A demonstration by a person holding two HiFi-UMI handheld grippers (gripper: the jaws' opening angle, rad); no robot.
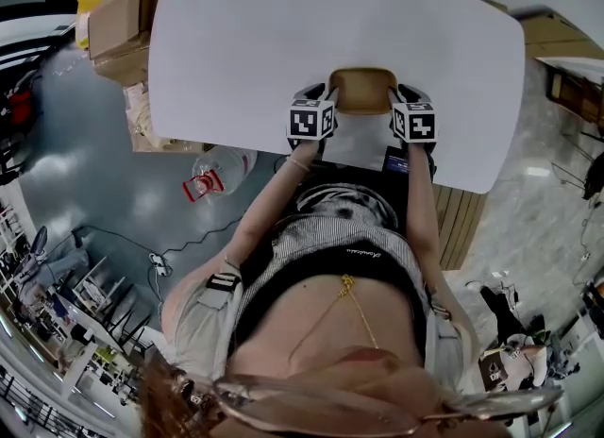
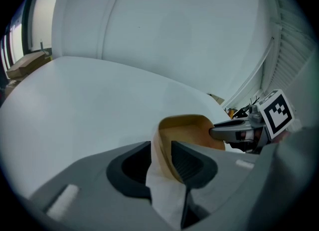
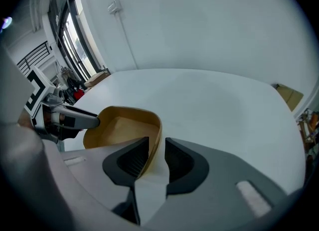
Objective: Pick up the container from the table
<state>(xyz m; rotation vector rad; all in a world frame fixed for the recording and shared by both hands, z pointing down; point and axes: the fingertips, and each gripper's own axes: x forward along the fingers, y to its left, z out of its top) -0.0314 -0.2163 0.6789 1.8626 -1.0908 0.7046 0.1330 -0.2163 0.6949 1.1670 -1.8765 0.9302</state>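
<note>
A shallow tan paper container (image 1: 364,90) sits near the front edge of the white table (image 1: 283,30). My left gripper (image 1: 326,106) is shut on its left wall, and my right gripper (image 1: 401,104) is shut on its right wall. In the left gripper view the container's rim (image 2: 164,150) is pinched between the jaws of that gripper (image 2: 160,163), with the right gripper's fingers (image 2: 232,131) at the far side. In the right gripper view the container wall (image 3: 155,143) runs between the right gripper's (image 3: 157,159) jaws, and the left gripper's fingers (image 3: 75,120) grip the opposite rim.
Cardboard boxes (image 1: 123,25) stand on the floor to the left of the table, and a clear plastic bottle (image 1: 219,170) lies on the floor near its front left corner. A person's arms and torso (image 1: 330,257) fill the lower middle of the head view.
</note>
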